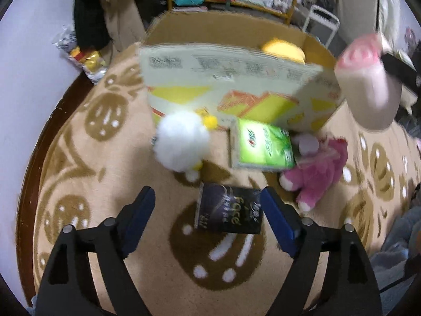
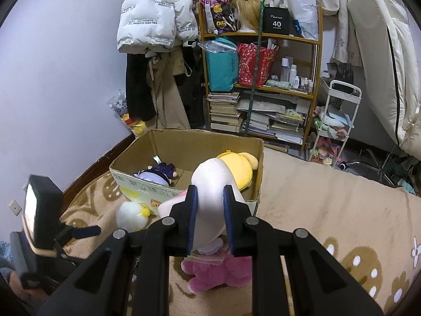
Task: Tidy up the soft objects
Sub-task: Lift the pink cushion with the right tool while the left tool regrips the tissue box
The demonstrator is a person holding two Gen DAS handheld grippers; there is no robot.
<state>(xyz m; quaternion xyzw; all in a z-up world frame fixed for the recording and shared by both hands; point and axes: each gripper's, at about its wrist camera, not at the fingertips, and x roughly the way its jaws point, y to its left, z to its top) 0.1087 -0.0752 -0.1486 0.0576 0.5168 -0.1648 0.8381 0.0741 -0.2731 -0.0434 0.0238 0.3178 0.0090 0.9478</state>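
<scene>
Plushie (image 2: 210,200), pale pink, pinched between right claw (image 2: 209,218) pads, held up just in front of box (image 2: 252,200). Left claw (image 1: 208,218) spread wide, nothing in it, hovering over black pack (image 1: 229,214) on rug (image 1: 79,158). Farther out: white plush (image 1: 181,142), green pack (image 1: 263,144), pink bear (image 1: 315,173). Box holds yellow plush (image 2: 236,167) and purple doll (image 2: 158,173).

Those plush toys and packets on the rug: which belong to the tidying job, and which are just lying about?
Part of the job:
cardboard box
pale plush, clamped in the right gripper
white fluffy toy
pink plush
left gripper, open

Just lying about:
green packet
black packet
bookshelf
</scene>
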